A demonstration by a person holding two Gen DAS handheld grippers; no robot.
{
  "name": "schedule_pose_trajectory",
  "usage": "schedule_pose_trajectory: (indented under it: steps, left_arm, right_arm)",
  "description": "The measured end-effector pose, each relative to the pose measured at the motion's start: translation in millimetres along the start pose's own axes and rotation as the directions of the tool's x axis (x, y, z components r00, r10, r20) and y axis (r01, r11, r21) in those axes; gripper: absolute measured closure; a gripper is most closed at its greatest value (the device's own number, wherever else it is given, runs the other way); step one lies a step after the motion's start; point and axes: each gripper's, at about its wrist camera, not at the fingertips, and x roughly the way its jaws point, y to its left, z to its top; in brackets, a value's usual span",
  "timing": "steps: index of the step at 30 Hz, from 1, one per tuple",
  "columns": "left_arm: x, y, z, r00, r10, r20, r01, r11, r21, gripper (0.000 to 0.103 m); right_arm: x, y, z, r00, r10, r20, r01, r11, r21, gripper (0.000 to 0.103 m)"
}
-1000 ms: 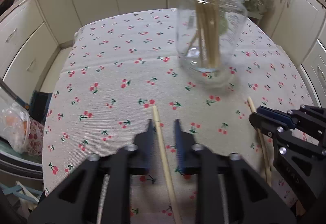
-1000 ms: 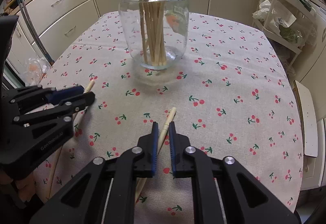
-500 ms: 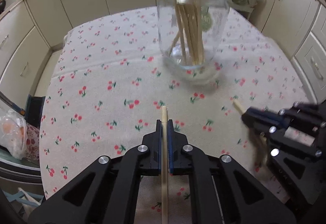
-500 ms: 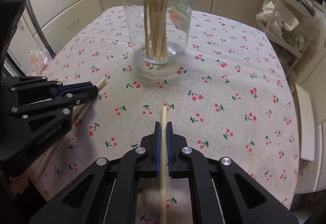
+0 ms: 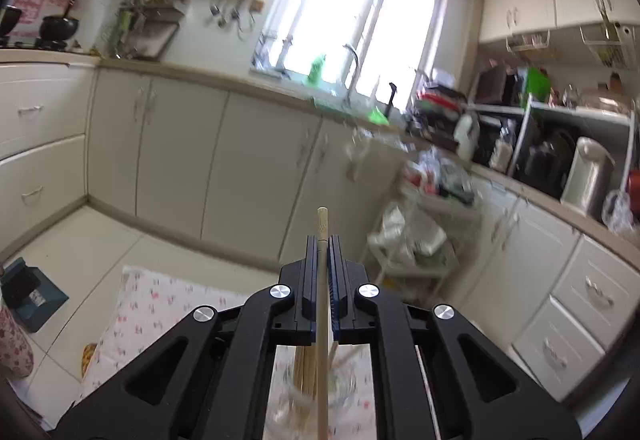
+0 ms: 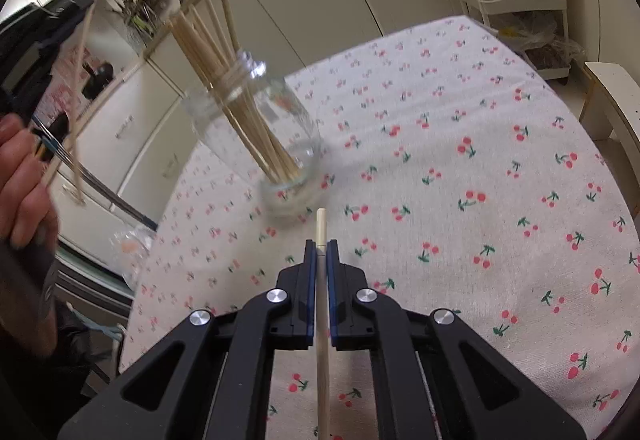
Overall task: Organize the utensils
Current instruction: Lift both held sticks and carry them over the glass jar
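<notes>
**Carrying two chopsticks toward the jar**

Looking along the left gripper (image 5: 321, 240), the jaws are clamped on a single chopstick (image 5: 322, 304) that runs up between them, its blunt end poking out just past the tips. The glass jar (image 5: 316, 392) shows only as a blur low down, behind the gripper's frame, with a bundle of chopsticks standing in it; the jar sits on the cherry-print tablecloth (image 5: 160, 312). Beyond the jar the view takes in kitchen cabinets (image 5: 240, 168) and a bright window (image 5: 352, 8), so this gripper points nearly level, well above the jar's base.

From the right gripper (image 6: 321, 244), the jaws are likewise closed tight on a second chopstick (image 6: 322, 340), whose end sticks out a little ahead of the tips, aimed at the foot of the jar (image 6: 276, 144). The jar stands on the tablecloth (image 6: 480, 160) just beyond that end, holding a fanned bundle of chopsticks (image 6: 224, 80). Left of the jar and higher up, the other gripper (image 6: 44, 40) holds its stick slanting, with a hand (image 6: 20, 176) around the handle.

No loose chopsticks lie on the cloth around the jar in either view, so most of the sorting looks done. What seems left is dropping these two sticks into the jar, each of which would first need tipping end-down over the mouth.
</notes>
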Motion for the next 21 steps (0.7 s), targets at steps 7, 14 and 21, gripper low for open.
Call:
schedule_pose_trajectory:
  steps: [7, 14, 21]
  left_arm:
    - [32.3, -11.9, 9.2, 0.988, 0.082, 0.134, -0.074, 0.996, -0.058, 0.098]
    - [57.7, -20.4, 4.9, 0.972, 0.118, 0.203, -0.115, 0.993, -0.028, 0.098]
    - [64.0, -23.2, -20.6, 0.970, 0.133, 0.203, -0.139, 0.990, 0.015, 0.098]
  right_arm:
    - [-14.7, -0.5, 7.0, 0.995, 0.044, 0.084, -0.046, 0.999, 0.027, 0.097]
    - [-18.9, -8.7, 8.6, 0.991, 0.061, 0.119, -0.068, 0.996, 0.053, 0.097]
    - [-25.8, -12.5, 13.8, 0.985, 0.064, 0.160, -0.075, 0.995, 0.060, 0.097]
